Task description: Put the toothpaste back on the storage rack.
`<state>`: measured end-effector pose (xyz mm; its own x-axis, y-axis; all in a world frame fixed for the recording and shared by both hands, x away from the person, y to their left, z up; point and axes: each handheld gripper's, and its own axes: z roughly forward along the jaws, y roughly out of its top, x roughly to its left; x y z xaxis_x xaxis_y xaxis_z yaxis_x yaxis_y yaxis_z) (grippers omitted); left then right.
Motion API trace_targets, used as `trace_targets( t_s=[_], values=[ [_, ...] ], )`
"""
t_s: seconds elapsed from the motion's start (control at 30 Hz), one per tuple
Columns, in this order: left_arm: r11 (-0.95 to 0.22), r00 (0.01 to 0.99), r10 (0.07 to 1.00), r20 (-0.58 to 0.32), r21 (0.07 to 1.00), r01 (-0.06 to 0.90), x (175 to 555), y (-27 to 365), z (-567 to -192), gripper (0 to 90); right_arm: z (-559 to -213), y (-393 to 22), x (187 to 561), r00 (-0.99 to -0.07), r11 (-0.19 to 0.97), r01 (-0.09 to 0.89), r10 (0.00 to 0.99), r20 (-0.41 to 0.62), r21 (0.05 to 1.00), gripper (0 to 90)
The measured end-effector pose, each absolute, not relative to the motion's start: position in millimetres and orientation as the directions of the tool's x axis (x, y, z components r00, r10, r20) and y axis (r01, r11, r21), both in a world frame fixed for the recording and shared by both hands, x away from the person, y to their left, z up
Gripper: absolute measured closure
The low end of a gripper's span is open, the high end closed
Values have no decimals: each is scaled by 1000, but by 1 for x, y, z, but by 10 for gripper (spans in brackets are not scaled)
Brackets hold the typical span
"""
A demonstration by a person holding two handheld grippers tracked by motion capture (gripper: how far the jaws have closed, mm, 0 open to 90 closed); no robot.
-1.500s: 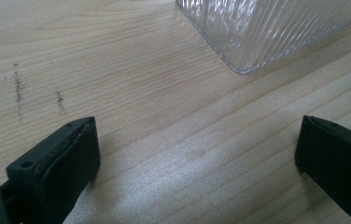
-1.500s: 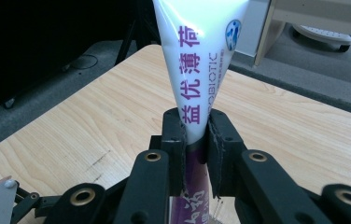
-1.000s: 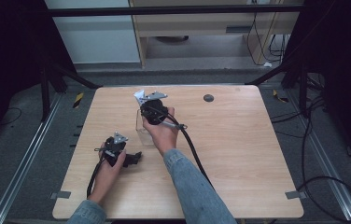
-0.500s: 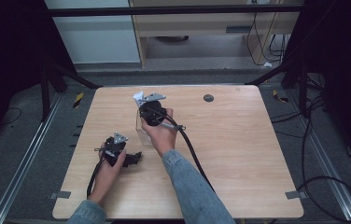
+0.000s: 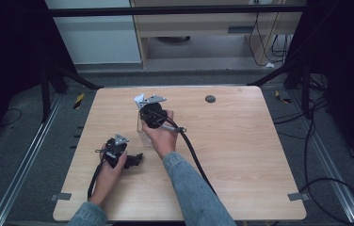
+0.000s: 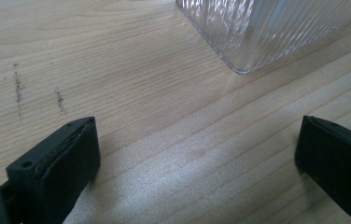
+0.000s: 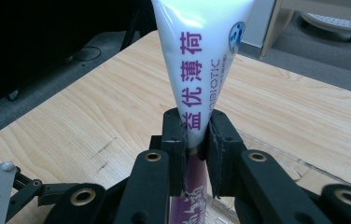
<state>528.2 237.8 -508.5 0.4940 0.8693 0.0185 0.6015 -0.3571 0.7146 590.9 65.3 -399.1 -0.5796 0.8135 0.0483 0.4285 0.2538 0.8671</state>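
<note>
My right gripper (image 7: pixel 196 126) is shut on a white toothpaste tube (image 7: pixel 201 46) with purple lettering, which stands upright between the jaws. In the high view the right gripper (image 5: pixel 145 107) holds the tube (image 5: pixel 139 100) over a clear ribbed container (image 5: pixel 143 134) left of the table's middle. My left gripper (image 5: pixel 136 159) rests on the table at the front left, pointing right toward the container. Its jaws (image 6: pixel 197 154) stand wide open with only bare wood between them. A corner of the ribbed container (image 6: pixel 257 28) lies just beyond them.
A small dark disc (image 5: pixel 210 99) lies near the wooden table's (image 5: pixel 250 155) far edge. The right gripper's black cable (image 5: pixel 191 150) trails across the table toward the front. A cabinet and cables stand on the floor beyond the table.
</note>
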Motion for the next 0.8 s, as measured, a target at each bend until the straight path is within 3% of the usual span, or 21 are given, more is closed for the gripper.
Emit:
trace_targets(
  t_s=[0.8],
  values=[
    [-355, 493, 870, 16, 715, 603, 528, 238, -509, 0, -402, 67, 591, -582, 261, 433, 812, 47, 863, 787]
  ],
)
